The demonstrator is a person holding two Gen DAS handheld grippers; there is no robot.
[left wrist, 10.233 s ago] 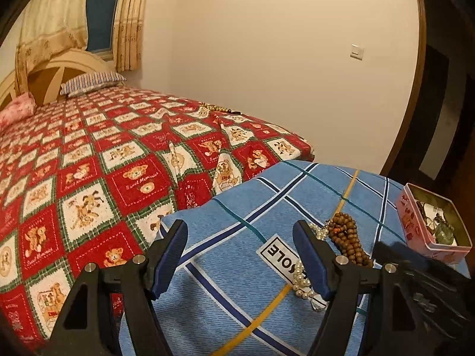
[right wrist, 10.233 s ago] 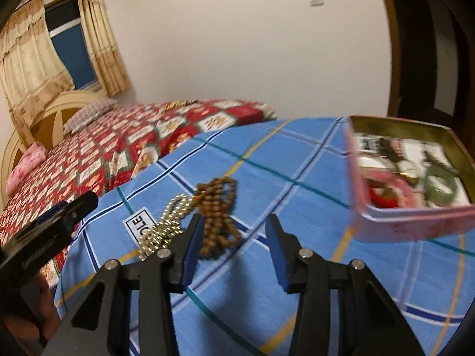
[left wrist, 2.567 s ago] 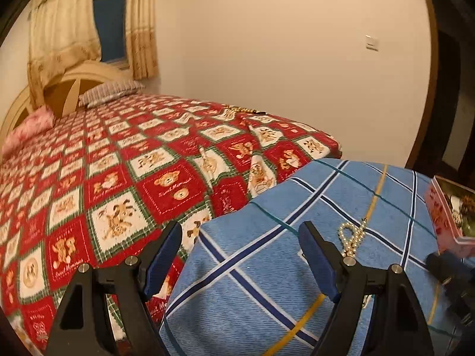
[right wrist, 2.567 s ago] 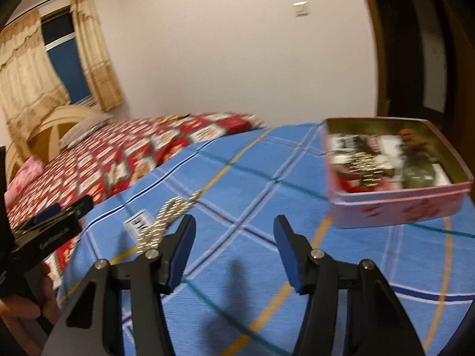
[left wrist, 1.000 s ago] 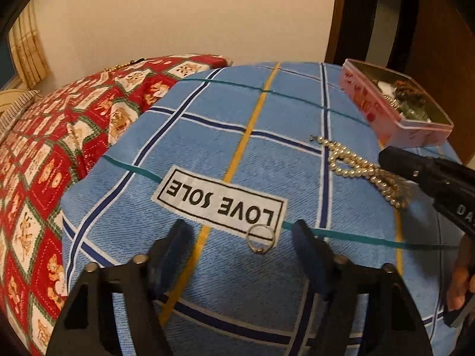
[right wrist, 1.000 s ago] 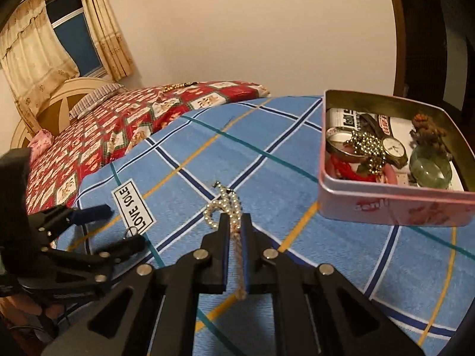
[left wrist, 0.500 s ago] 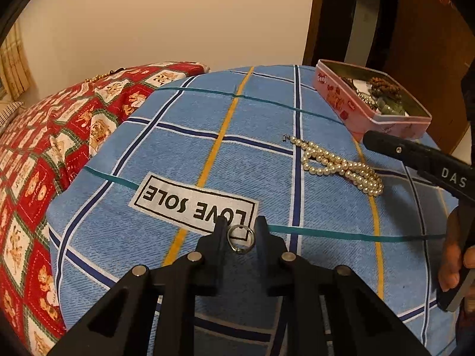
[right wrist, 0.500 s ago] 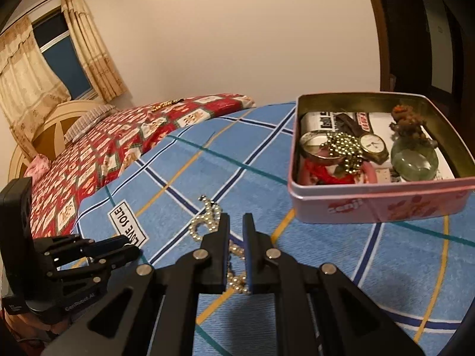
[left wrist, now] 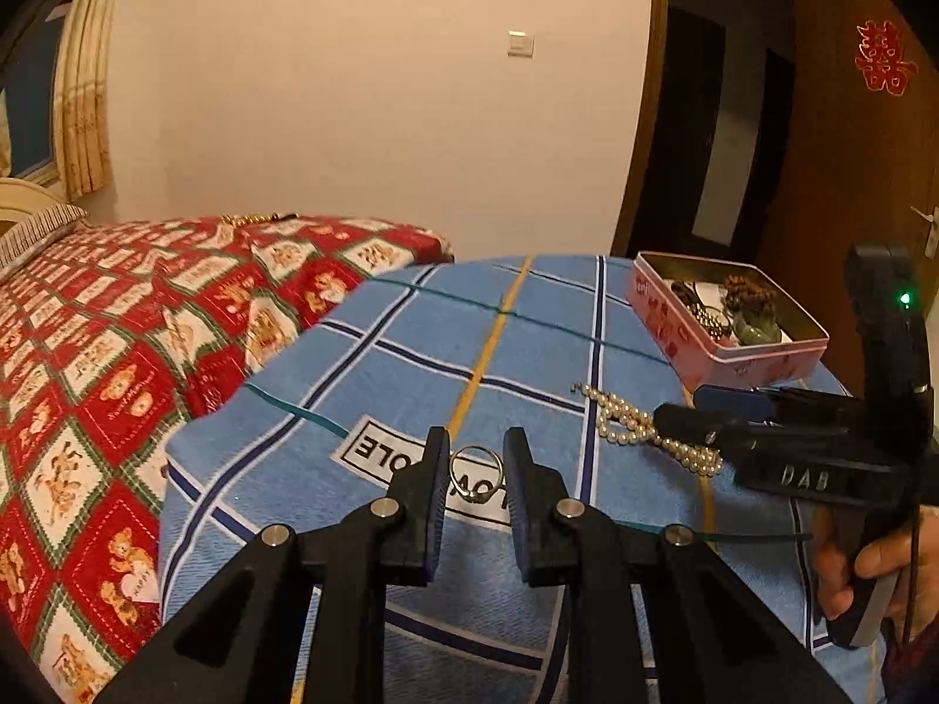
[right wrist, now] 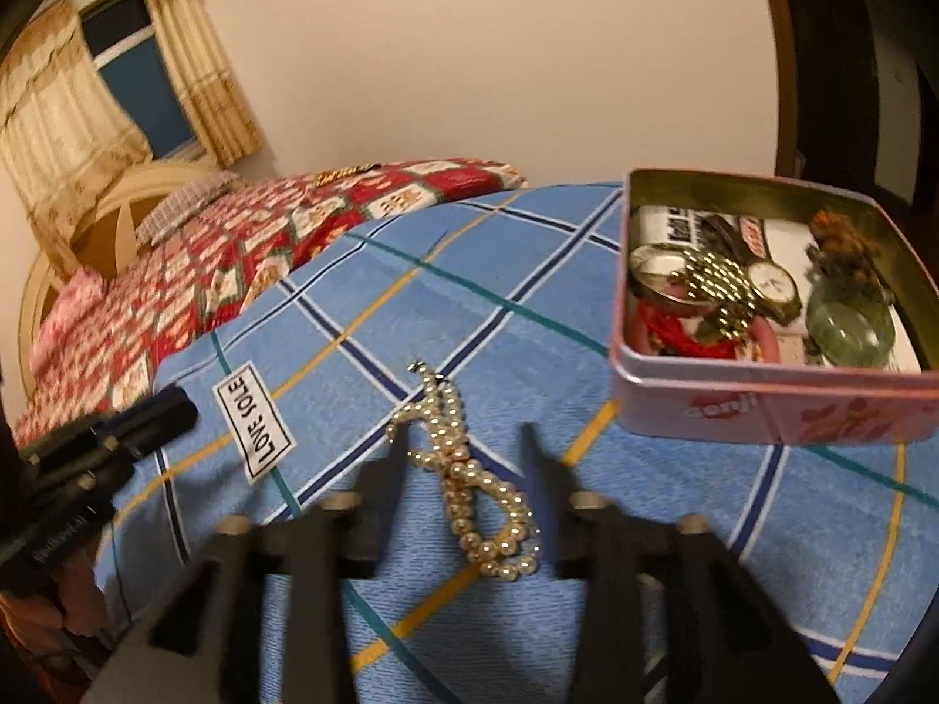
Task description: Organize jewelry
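While the left gripper (left wrist: 475, 472) pinches a ring (left wrist: 476, 474) between its nearly closed fingers (left wrist: 431, 469), lifted over the "LOVE SOLE" label (left wrist: 431, 466) on the blue plaid blanket (left wrist: 411, 352), the right gripper (right wrist: 463, 457) hangs with its fingers (right wrist: 393, 457) spread wide on either side of a pearl necklace (right wrist: 469, 469), holding nothing. The pearls lie coiled on the blanket, near the front wall of a pink tin (right wrist: 763, 405) that stands open to their right. Inside the tin are a gold bead chain (right wrist: 719, 287), a watch (right wrist: 772, 284), a green bangle (right wrist: 851, 328), brown beads (right wrist: 845, 246) and something red (right wrist: 669, 328). Beyond the blanket stretches a bed under a red teddy-bear quilt (left wrist: 117, 322), with curtains (right wrist: 199, 58) at the window.
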